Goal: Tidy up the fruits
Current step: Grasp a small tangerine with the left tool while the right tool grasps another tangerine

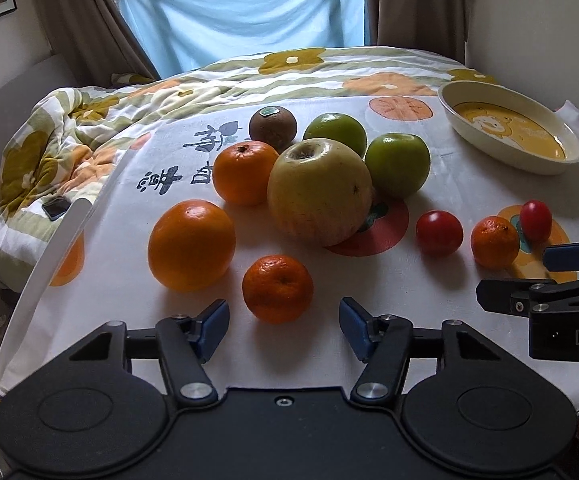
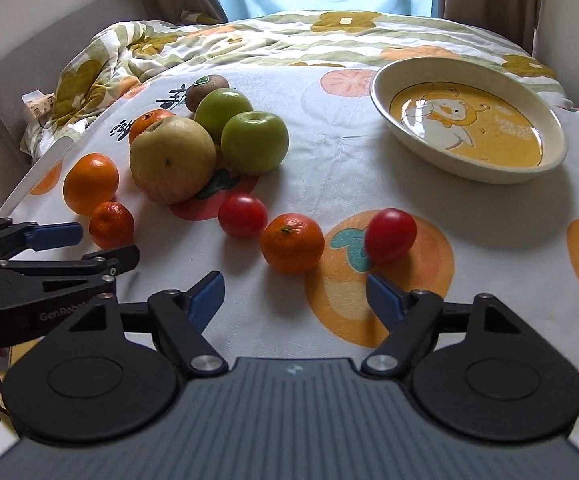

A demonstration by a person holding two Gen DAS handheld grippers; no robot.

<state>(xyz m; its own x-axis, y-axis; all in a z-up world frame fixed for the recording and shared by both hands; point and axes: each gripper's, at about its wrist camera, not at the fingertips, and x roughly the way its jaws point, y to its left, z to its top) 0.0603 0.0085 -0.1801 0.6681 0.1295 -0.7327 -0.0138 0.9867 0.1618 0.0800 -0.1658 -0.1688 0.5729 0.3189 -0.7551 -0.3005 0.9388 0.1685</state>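
On the printed cloth lie a big yellow apple (image 1: 319, 192), two green apples (image 1: 397, 164), a kiwi (image 1: 272, 127), two oranges (image 1: 190, 245) and two red tomatoes (image 2: 243, 216). My left gripper (image 1: 284, 320) is open just short of a small mandarin (image 1: 277, 288), which sits ahead of the gap and touches neither finger. My right gripper (image 2: 295, 290) is open too, with a second mandarin (image 2: 292, 242) just beyond its fingertips and a tomatoe (image 2: 390, 234) to its right. The cream oval dish (image 2: 469, 172) with a yellow cartoon bottom holds nothing.
A rumpled flowered quilt (image 1: 61, 152) lies beyond the cloth at the left and back, with a phone (image 1: 55, 207) on it. Curtains and a blue sheet hang at the window behind. The cloth's edge drops off at the left.
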